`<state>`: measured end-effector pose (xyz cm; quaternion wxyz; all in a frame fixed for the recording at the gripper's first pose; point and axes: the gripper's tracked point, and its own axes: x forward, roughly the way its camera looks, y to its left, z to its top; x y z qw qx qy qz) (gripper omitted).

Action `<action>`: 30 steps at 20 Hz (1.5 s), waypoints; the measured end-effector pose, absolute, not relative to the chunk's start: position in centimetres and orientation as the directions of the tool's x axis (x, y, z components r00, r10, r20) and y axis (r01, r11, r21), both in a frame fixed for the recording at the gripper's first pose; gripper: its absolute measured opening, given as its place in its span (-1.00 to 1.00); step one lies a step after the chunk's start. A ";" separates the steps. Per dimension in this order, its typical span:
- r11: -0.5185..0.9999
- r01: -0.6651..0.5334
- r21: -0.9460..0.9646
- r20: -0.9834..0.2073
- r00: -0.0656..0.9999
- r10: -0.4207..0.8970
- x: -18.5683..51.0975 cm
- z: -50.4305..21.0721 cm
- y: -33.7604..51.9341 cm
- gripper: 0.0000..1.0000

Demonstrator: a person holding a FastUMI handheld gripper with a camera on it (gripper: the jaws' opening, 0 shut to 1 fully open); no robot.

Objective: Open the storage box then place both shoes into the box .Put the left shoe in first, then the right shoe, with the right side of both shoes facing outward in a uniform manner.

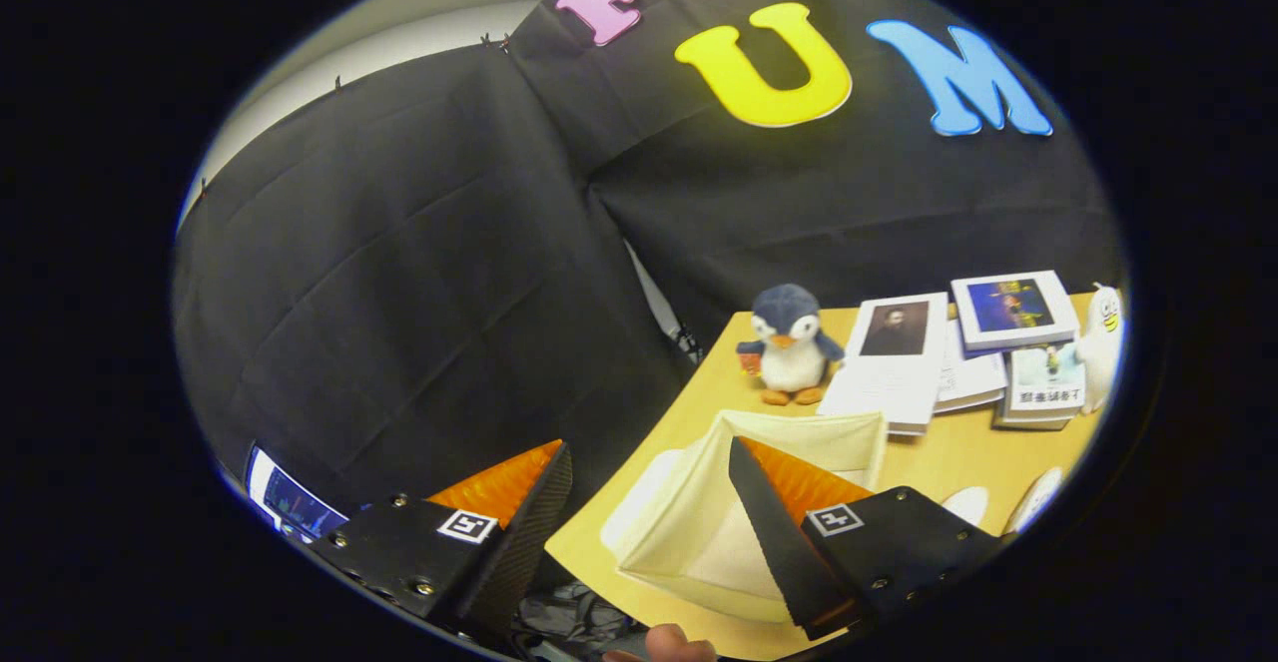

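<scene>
One cream fabric storage box (pixel 699 532) sits on the light wooden table (pixel 939 462), near the table's corner, its lid flap raised at the back so the pale inside shows. The gripper (pixel 649 467) hangs above it with its two fingers spread wide and nothing held between them; one finger (pixel 774 532) lies over the box opening, the other (pixel 519 532) is off past the table's edge, before the black cloth wall. One plush penguin (pixel 791 342), blue-grey and white with orange feet, stands upright just beyond the box. Beside it lie several books (pixel 958 347) in a loose overlapping pile, at least four covers showing. One white plush figure (pixel 1103 337) stands past the books. Two white rounded shapes (pixel 998 502), possibly the shoes, lie beside the box, too cut off to tell. A fingertip (pixel 674 642) shows below the fingers.
</scene>
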<state>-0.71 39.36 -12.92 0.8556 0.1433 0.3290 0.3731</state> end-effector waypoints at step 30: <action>0.920 -0.311 0.237 -0.884 0.323 0.337 -6.3 -38.1 14.0 0.94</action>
